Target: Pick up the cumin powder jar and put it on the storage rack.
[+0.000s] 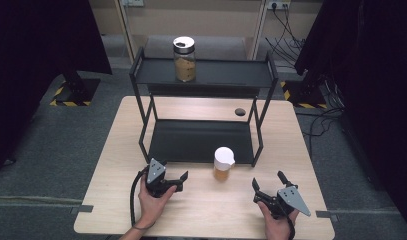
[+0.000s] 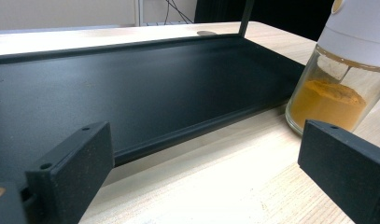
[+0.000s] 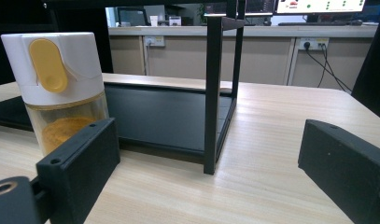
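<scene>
Since the spice jar [image 1: 223, 164] stands upright near the table's [image 1: 116, 150] front edge between both spread, empty hand-held grippers, the left hand-held gripper [image 1: 177, 182] looks slightly nearer than the right hand-held gripper [image 1: 267, 186].
</scene>
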A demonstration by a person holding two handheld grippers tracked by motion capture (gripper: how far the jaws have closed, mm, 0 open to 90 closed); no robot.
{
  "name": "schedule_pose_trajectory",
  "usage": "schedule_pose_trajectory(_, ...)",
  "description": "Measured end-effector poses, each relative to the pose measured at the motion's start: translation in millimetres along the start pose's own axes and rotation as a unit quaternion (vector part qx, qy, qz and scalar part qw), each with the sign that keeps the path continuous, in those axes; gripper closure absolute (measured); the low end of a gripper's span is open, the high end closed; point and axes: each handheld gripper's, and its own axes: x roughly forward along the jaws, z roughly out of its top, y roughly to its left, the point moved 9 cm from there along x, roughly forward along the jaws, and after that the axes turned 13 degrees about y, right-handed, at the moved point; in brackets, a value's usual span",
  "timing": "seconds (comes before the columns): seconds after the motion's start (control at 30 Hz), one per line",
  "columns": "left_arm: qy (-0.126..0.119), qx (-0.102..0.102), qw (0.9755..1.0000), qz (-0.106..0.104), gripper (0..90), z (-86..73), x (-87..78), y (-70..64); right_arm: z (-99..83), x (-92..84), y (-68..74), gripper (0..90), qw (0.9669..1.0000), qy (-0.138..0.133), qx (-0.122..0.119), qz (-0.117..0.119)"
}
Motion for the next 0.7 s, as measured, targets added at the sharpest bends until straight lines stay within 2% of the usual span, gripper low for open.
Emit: schedule_pose_trajectory(0.7, -0.002, 0.003, 1.0000, 0.004, 3.3, -0.9, -1.5, 1.0, 0.3, 0.3, 1.2, 5.7, 1.0000, 0.001, -0.005, -0.002)
